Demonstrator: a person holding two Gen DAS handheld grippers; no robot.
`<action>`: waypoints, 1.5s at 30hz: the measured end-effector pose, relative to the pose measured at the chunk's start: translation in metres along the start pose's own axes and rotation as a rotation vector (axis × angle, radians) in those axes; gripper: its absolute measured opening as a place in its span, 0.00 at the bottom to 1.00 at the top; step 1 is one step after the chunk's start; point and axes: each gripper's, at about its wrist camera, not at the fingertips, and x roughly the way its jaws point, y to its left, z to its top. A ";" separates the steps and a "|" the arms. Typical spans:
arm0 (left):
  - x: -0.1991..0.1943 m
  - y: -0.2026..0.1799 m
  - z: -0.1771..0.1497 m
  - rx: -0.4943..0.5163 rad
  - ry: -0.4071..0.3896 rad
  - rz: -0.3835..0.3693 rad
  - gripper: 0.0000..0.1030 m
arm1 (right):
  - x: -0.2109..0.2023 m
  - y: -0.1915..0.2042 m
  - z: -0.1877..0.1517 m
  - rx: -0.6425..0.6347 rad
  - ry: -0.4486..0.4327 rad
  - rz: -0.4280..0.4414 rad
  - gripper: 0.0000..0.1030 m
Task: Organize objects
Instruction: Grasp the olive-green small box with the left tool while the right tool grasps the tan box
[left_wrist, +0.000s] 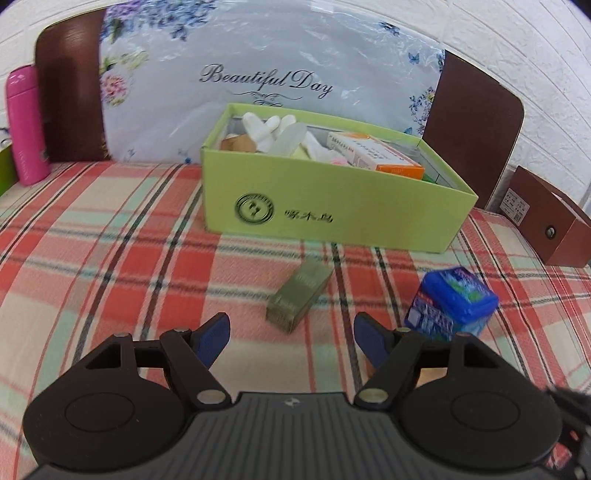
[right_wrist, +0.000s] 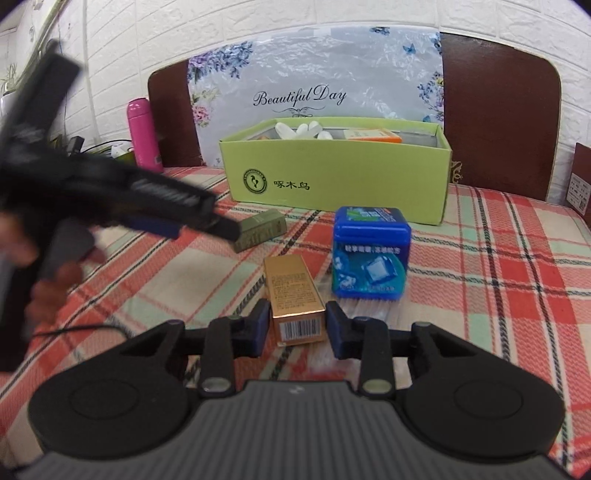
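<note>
Right tongs clamp the gold box; left tongs gape just short of the olive box.

L gripper fingers spread wide, empty, R gripper fingers clamped, angled down

Black tool bodies, blue pads, ribbed grey housing, silver pivot screws.

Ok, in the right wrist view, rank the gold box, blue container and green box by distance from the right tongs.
1. Gold box, between the right tongs.
2. Blue container, just beyond, to the right.
3. Green box, farthest, at the headboard.
</note>
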 end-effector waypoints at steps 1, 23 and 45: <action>0.006 -0.002 0.003 0.006 -0.001 -0.001 0.75 | -0.006 -0.002 -0.003 -0.003 0.001 0.000 0.31; -0.038 0.003 -0.067 -0.041 0.048 -0.028 0.29 | -0.029 0.006 -0.030 -0.030 0.073 0.061 0.33; -0.023 -0.001 -0.053 -0.032 0.052 -0.022 0.35 | -0.005 0.009 -0.020 -0.029 0.086 0.056 0.30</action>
